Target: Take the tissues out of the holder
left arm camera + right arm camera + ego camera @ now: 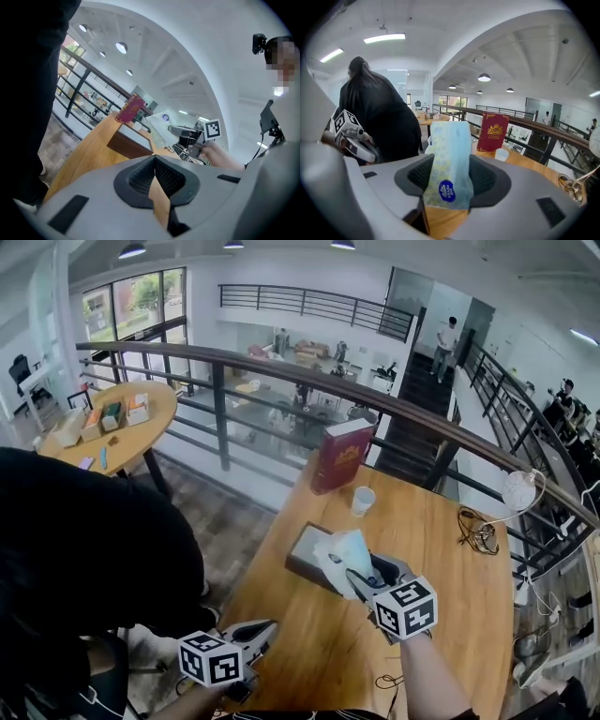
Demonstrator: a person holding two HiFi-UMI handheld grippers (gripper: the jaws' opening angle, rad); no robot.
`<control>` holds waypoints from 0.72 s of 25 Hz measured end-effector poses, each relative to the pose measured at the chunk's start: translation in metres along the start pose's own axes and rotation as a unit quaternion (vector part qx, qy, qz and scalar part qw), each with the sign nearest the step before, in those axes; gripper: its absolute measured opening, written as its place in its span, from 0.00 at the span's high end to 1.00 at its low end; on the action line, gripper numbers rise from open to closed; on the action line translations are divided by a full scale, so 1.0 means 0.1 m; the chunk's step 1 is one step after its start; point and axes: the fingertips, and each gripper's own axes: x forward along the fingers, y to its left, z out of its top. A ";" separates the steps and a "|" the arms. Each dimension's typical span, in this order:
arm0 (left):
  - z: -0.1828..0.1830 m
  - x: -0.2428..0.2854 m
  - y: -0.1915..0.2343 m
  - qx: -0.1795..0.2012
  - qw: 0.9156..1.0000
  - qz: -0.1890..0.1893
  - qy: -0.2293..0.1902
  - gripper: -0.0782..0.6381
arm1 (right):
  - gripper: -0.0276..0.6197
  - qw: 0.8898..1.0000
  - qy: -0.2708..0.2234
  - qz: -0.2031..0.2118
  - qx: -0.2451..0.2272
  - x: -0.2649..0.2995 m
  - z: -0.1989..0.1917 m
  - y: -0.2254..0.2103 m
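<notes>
A pale blue tissue pack (339, 554) is raised above the dark rectangular holder (302, 561) on the wooden table (450, 615). My right gripper (361, 575) is shut on the pack. In the right gripper view the pack (450, 164) stands upright between the pads of the right gripper (450, 183), a round blue sticker on its lower part. My left gripper (261, 631) hovers at the table's near left corner, shut and holding nothing. The left gripper view shows the left gripper (154, 176) with its pads together, and beyond them the holder (127, 146) and the lifted pack (161, 124).
A red book (339, 456) stands upright at the table's far edge with a white paper cup (363, 500) beside it. A coiled cable (480, 532) lies at the right. A person in black (84, 540) stands close on the left. A dark railing (225, 413) runs behind the table.
</notes>
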 end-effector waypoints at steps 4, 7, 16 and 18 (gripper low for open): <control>-0.03 -0.15 -0.33 0.016 1.000 -0.007 -0.015 0.87 | 0.59 0.992 -0.061 0.058 0.093 -0.54 -0.01 0.35; -0.12 -0.24 -0.65 0.024 0.999 -0.016 -0.023 0.87 | 0.59 0.984 -0.093 0.081 0.130 -1.02 -0.08 0.56; -0.69 -0.35 -1.70 0.054 0.997 -0.058 -0.024 0.87 | 0.59 0.975 -0.136 0.063 0.162 -2.45 -0.66 0.92; -0.87 -0.40 -1.97 0.059 0.996 -0.069 -0.024 0.87 | 0.59 0.973 -0.142 0.056 0.175 -2.76 -0.83 1.00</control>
